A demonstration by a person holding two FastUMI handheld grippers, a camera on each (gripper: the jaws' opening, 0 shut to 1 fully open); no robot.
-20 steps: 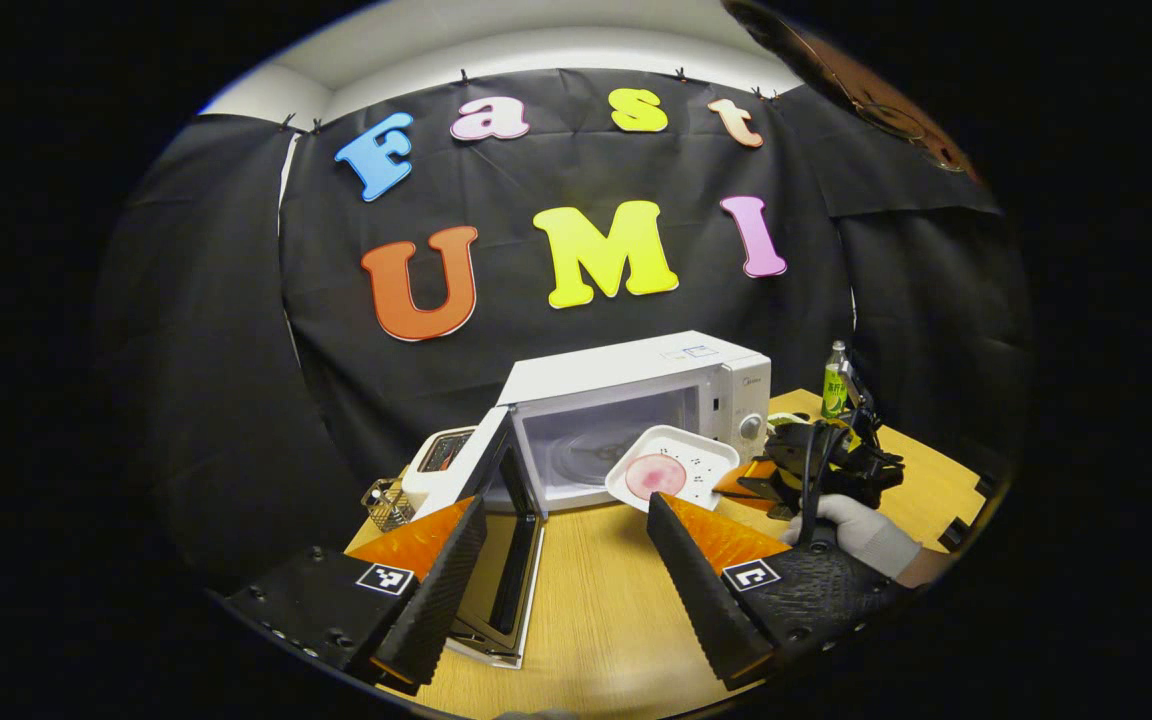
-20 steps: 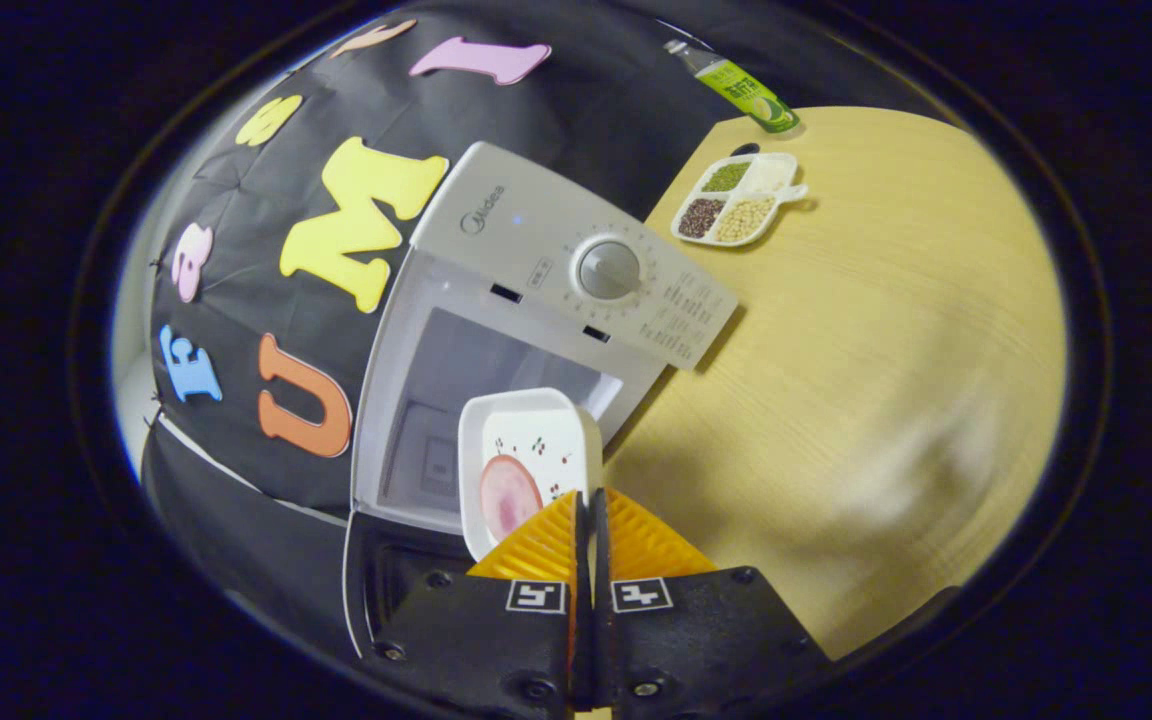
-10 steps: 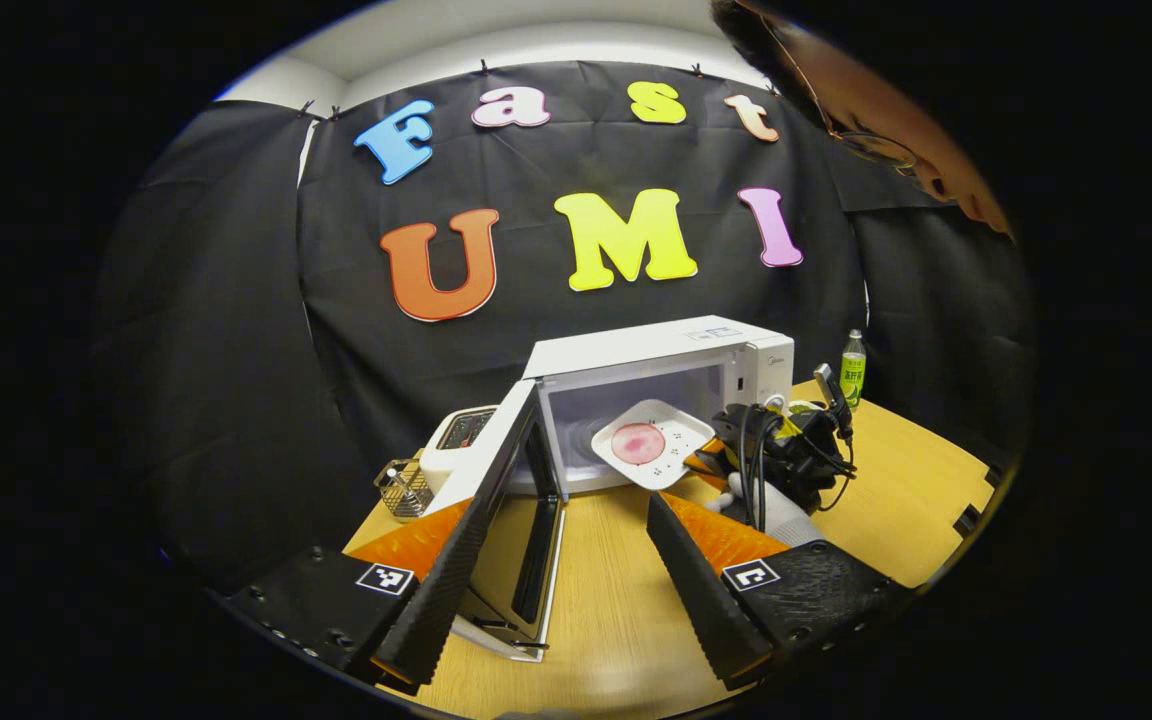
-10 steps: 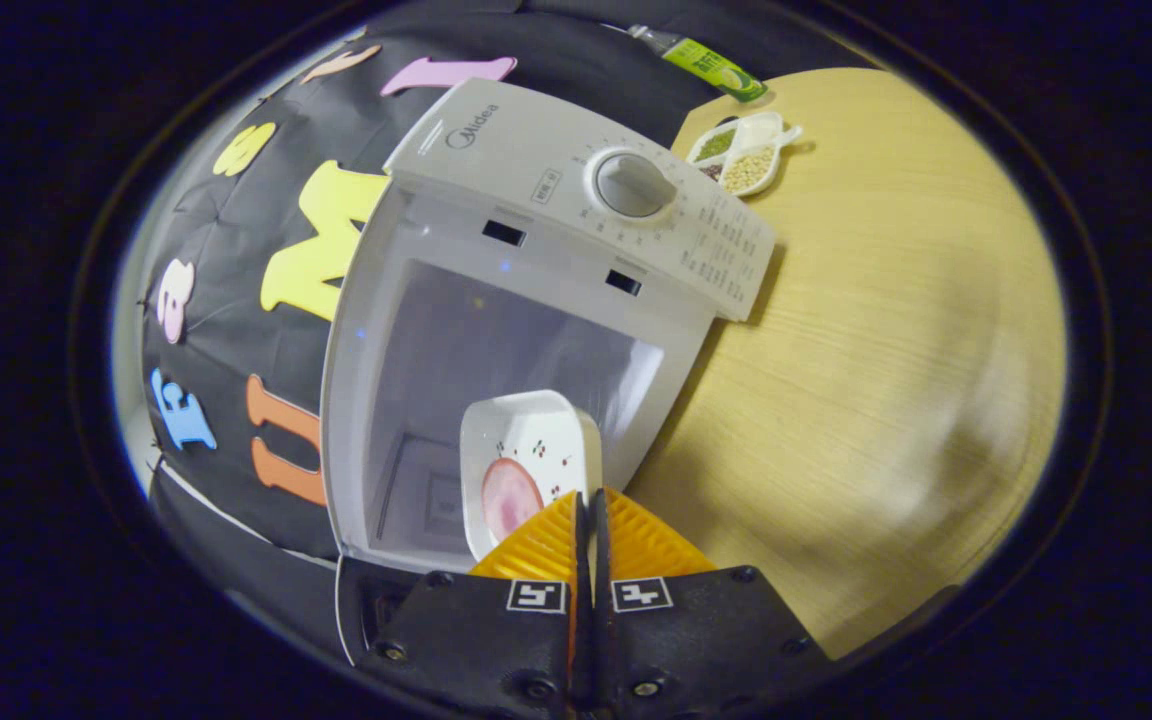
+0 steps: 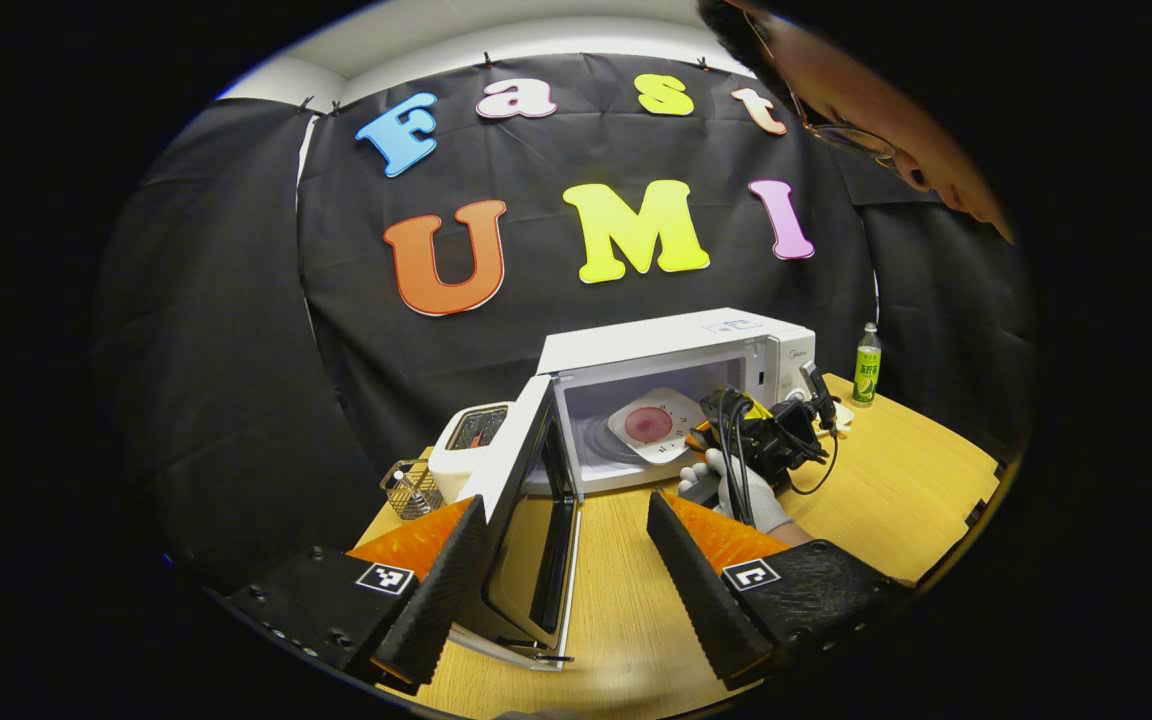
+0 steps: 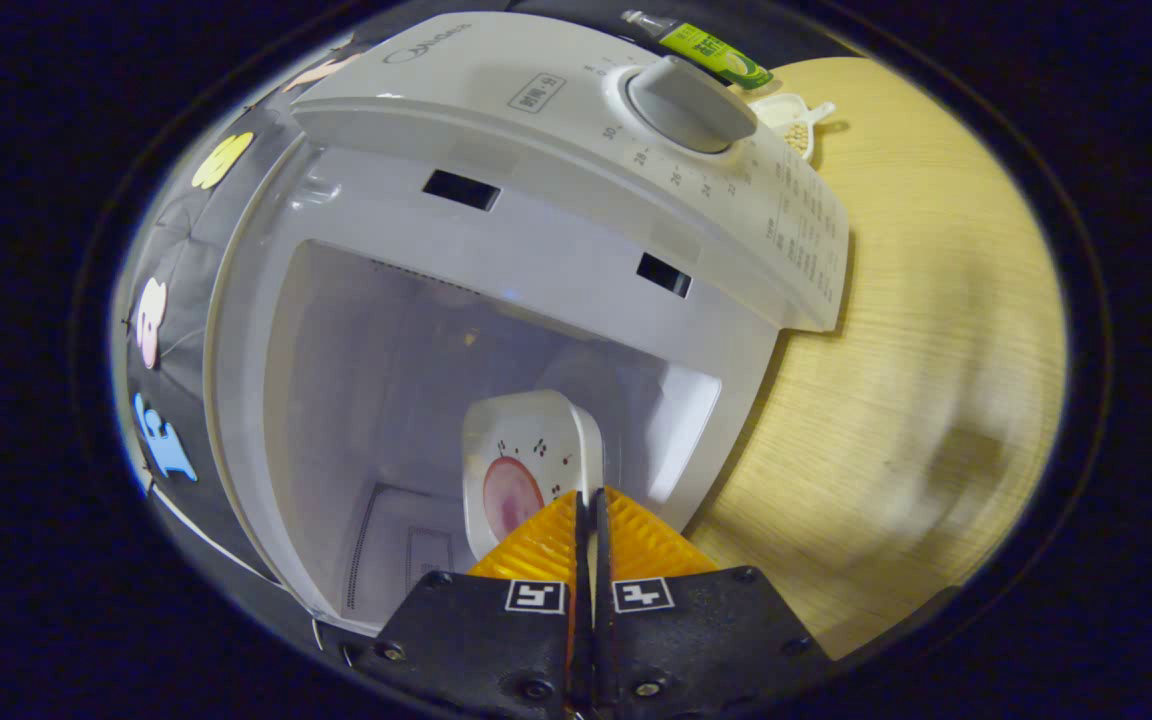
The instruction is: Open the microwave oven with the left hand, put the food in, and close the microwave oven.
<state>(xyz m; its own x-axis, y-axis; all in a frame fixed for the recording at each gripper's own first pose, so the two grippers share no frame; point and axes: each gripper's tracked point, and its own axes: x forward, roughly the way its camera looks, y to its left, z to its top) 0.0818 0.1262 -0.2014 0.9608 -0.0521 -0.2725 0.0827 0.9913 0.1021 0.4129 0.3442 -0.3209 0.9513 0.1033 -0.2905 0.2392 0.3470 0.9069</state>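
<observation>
step: insert | right gripper (image 6: 587, 500) pinching rim of white square plate with pink food (image 6: 526, 470) | left gripper (image 5: 566, 570) wide, empty | keep level; lower onto turntable inside white microwave oven (image 6: 536, 250); clear open door (image 5: 536, 540)

Green bottle (image 5: 867, 363), toaster (image 5: 471, 433), wire basket (image 5: 414, 487) on table (image 5: 896, 490).

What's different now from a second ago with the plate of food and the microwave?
The right gripper, still shut on the plate, has carried it from in front of the microwave into the open cavity; it is still held, not set down. The door stays wide open, and the left gripper remains open beside it, holding nothing. The bottle has not moved.
</observation>
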